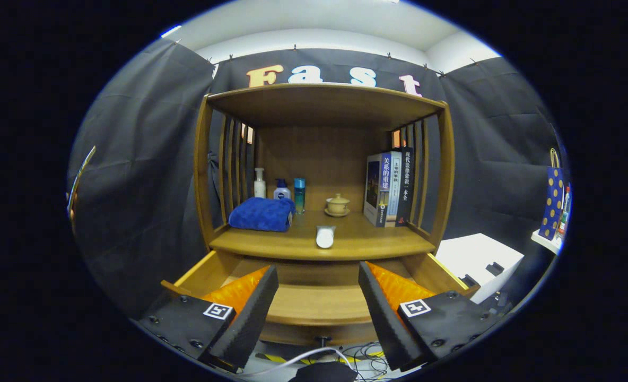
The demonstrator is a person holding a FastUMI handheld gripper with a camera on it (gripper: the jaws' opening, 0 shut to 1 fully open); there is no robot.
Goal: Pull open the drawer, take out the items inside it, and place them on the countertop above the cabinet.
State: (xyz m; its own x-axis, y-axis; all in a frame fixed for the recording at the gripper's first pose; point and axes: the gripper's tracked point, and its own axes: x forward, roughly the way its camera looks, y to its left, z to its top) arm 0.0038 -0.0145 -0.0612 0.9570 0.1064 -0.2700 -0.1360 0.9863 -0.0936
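**Drawer open, things up on the top**

Since the drawer point(319, 302) is pulled out toward us and its wooden floor looks bare where we can see it, we think most of the job is done. Our gripper point(318, 313) hangs over the open drawer with its fingers spread wide and nothing between them. They are apart like that, we guess, because they have nothing to hold right now.

On the countertop point(377, 241) above the drawer, a small white tube point(325, 236) lies on its side near the front edge, just beyond our fingers. A folded blue towel point(261, 214) rests to the left of it. Behind the towel stand three bottles point(280, 191) in a row by the back wall, where they cannot tip off. A little cup with a lid point(338, 204) sits in the middle, and some books point(388, 188) stand up against the right side, which props them up.

The fingers hide the drawer's corners, so we cannot tell if something small is left there
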